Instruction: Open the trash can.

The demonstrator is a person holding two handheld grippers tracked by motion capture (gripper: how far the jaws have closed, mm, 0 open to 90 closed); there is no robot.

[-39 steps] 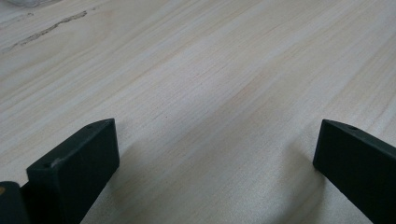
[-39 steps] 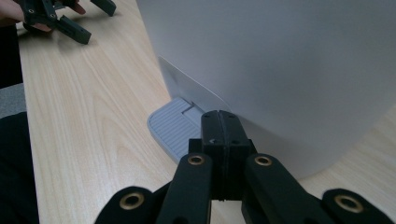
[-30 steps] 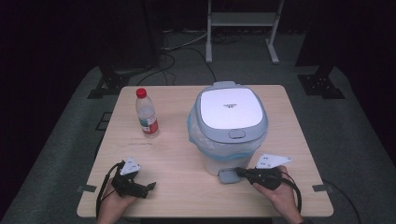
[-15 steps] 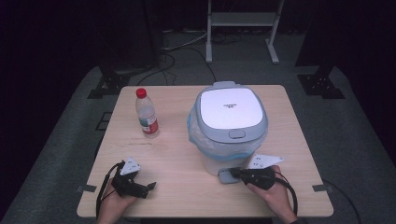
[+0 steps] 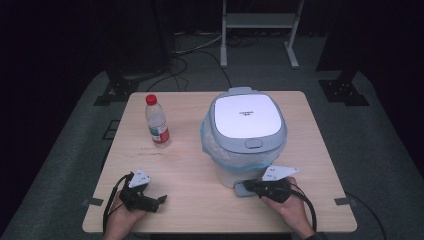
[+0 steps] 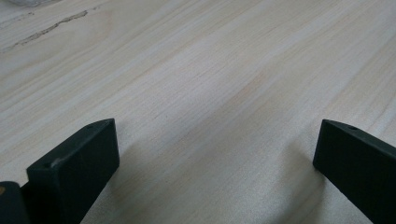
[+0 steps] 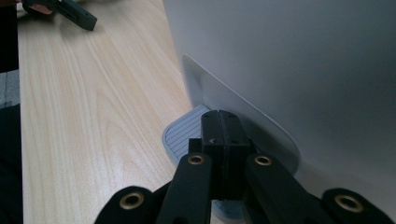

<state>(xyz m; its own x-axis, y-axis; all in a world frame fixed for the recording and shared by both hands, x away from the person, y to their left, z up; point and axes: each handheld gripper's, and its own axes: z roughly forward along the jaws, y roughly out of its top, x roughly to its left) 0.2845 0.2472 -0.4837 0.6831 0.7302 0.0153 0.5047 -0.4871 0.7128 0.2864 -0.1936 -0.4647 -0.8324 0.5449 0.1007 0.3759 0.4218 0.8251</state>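
High view: bin (image 5: 247, 135) mid-surface, pedal (image 5: 242, 188) under clenched right tool (image 5: 251, 186), tips pressing on it. Left tool (image 5: 159, 201) released, well apart near front-left. Bottle (image 5: 157, 121) back-left, clear of both.

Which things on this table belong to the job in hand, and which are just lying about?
In use:
- pedal bin, lid down, liner bag at its rim
- foot pedal at its base
- right gripper, jaws shut, tips over the pedal

Lying about:
- water bottle, upright, red cap, apart from the bin
- left gripper, jaws open, low over bare table
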